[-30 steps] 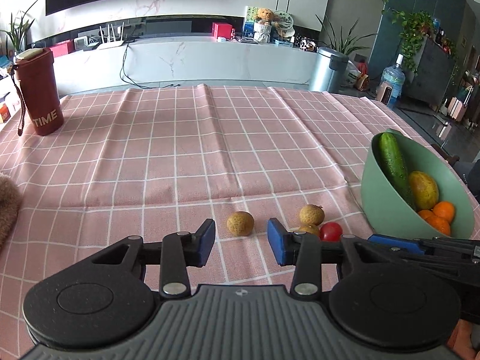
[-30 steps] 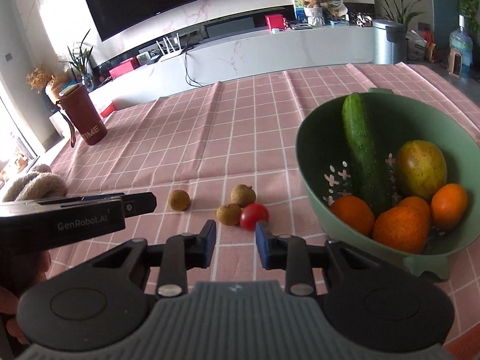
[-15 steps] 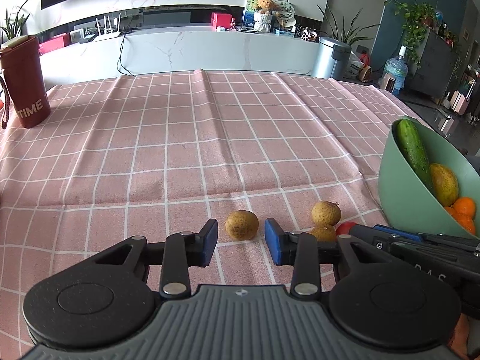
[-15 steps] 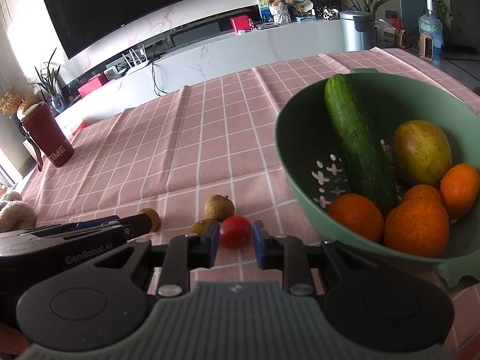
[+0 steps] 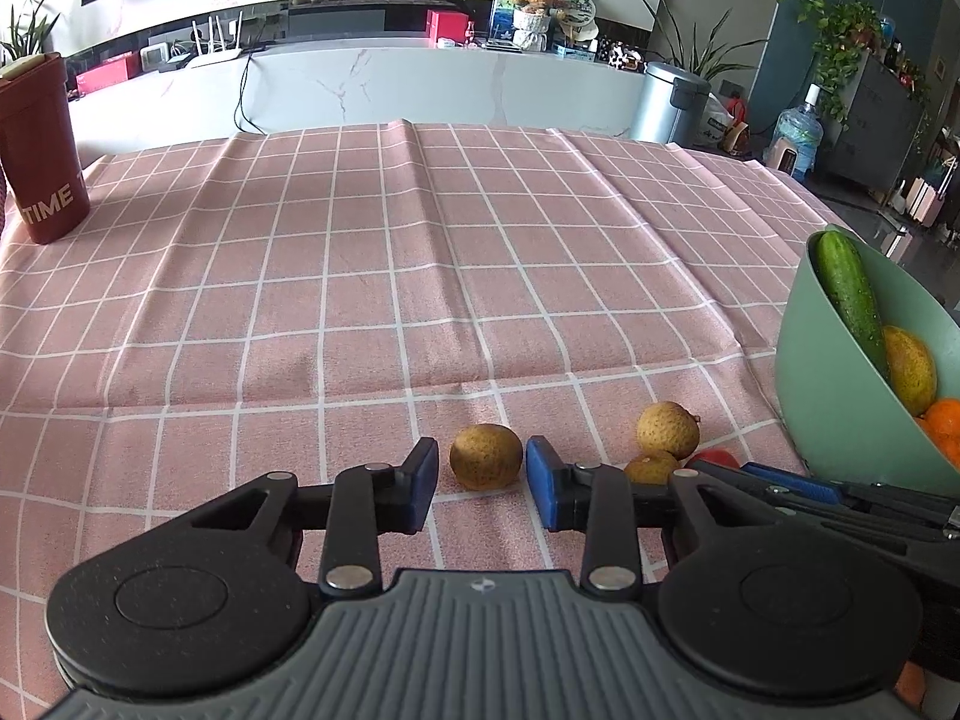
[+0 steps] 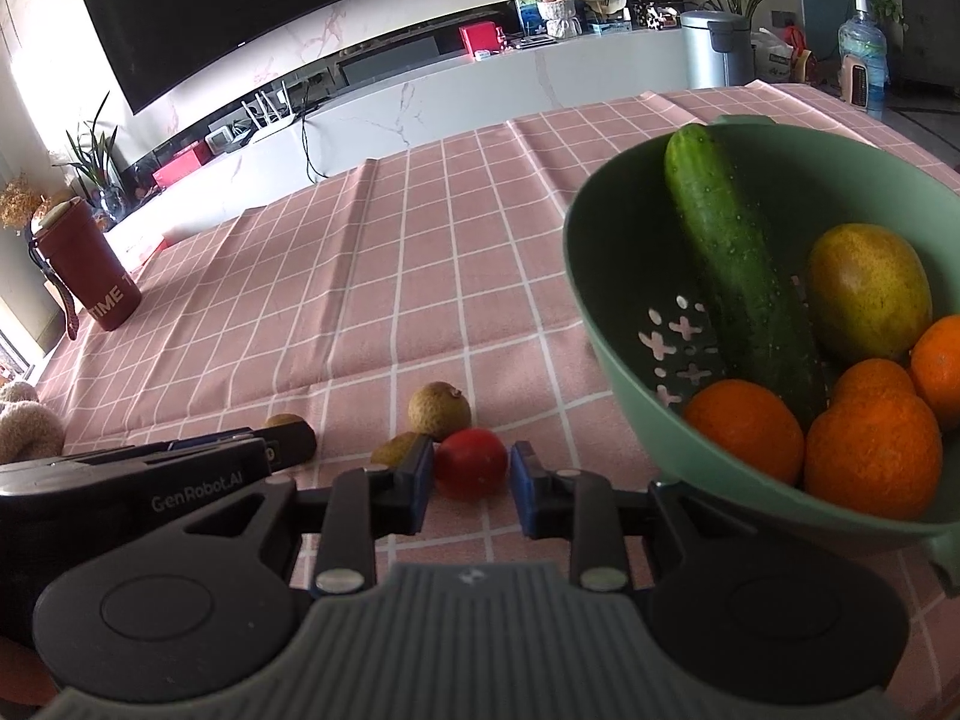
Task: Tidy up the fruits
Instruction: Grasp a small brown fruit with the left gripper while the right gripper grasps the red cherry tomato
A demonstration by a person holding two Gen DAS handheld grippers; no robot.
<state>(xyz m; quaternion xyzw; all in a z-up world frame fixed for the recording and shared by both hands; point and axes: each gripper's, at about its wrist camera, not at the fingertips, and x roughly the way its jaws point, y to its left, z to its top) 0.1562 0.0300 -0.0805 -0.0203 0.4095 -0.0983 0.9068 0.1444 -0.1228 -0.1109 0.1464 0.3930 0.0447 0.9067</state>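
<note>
Since a second ago both grippers have come forward and down: each now has a fruit between its blue pads, where before the fruits sat ahead of the tips.

Largest first. Pink checked tablecloth [image 5: 420, 252] covers the table. Green bowl [image 6: 600, 276] sits to the right, holding a cucumber [image 6: 732, 240], a mango [image 6: 867, 291] and several oranges [image 6: 744, 429].

Left gripper [image 5: 482, 483] is spread, not gripping; the lone brown fruit [image 5: 485, 456] sits on the cloth between the pads with small gaps on both sides. Right gripper [image 6: 468, 483] is likewise spread around the red tomato [image 6: 471, 462]; left pad looks nearly touching, right pad clear. Neither is clenched yet.

Two more brown fruits crowd the tomato: a round one [image 6: 439, 411] just behind it, and another [image 6: 396, 449] by my left pad, partly hidden.

Risks as I see them:
- Closing on the tomato could catch or shove the neighbour at the left pad, since it sits right at that pad.
- Round, smooth fruit may roll or pop out if the pads close off-centre.
- Over-squeezing would bruise the tomato.
- The two grippers are close together; lifting both at once could knock them.
</note>
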